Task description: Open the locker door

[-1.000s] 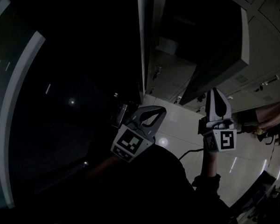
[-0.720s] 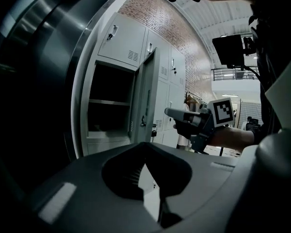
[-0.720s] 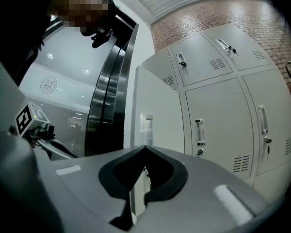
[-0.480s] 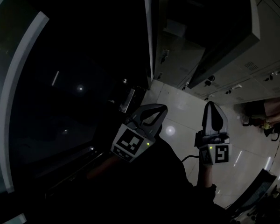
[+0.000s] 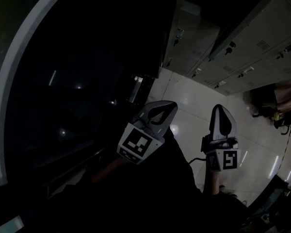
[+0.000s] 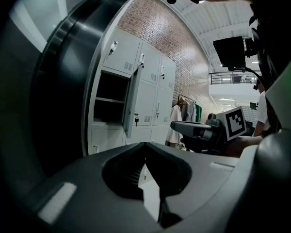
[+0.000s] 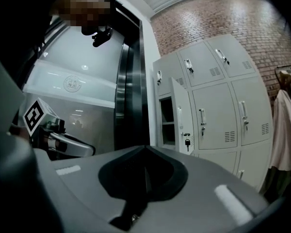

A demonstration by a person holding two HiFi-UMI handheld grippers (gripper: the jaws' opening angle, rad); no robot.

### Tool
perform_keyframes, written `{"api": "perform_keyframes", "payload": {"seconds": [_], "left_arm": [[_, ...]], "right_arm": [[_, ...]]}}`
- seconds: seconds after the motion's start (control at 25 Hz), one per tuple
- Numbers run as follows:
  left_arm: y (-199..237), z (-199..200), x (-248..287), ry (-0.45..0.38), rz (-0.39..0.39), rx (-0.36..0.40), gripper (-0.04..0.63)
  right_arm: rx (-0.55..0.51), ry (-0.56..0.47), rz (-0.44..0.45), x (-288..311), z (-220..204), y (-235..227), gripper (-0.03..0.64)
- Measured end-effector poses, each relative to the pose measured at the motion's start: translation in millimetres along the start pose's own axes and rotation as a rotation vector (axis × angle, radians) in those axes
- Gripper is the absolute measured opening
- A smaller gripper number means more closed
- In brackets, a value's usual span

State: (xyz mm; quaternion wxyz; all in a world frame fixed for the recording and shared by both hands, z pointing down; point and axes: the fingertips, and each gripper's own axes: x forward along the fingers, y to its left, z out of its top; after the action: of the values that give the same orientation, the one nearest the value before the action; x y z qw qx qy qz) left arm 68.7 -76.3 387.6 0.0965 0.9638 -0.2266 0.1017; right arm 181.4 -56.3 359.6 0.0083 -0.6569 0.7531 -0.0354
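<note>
A bank of grey lockers (image 5: 262, 47) fills the upper right of the head view. One locker door (image 7: 182, 115) stands swung open, a key hanging from its lock (image 7: 186, 141). The opened compartment (image 6: 110, 98) is dark, with a shelf inside. My left gripper (image 5: 169, 107) and right gripper (image 5: 219, 109) are held side by side over the floor, well short of the lockers and touching nothing. Both pairs of jaws are closed tip to tip with nothing between them, as the left gripper (image 6: 145, 144) and right gripper (image 7: 146, 147) show in their own views.
A dark glass wall with a pale curved frame (image 5: 9, 96) takes up the left. Glossy pale floor tiles (image 5: 189, 93) run up to the lockers. Clothes hang on a rail (image 7: 283, 130) to the right of the lockers.
The right gripper has dropped away from the open door's edge. The lockers have slid up and to the right in the head view. Both grippers stay shut.
</note>
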Motion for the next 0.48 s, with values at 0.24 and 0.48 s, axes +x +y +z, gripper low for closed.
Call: {"api": "perform_keyframes", "payload": {"seconds": [0.24,0.48], "left_arm": [[-48.7,-35.3,-95.7,-0.005,-0.025,-0.014,0.011],[-85.6,-52.7,-158.4,-0.009,-0.039,-0.025,0.011]], "right_arm": [[0.022,0.034,-0.017,-86.1,-14.7,86.5,0.021],[0.018,0.057,-0.023,-147.7,-16.3,139.0,0.021]]}}
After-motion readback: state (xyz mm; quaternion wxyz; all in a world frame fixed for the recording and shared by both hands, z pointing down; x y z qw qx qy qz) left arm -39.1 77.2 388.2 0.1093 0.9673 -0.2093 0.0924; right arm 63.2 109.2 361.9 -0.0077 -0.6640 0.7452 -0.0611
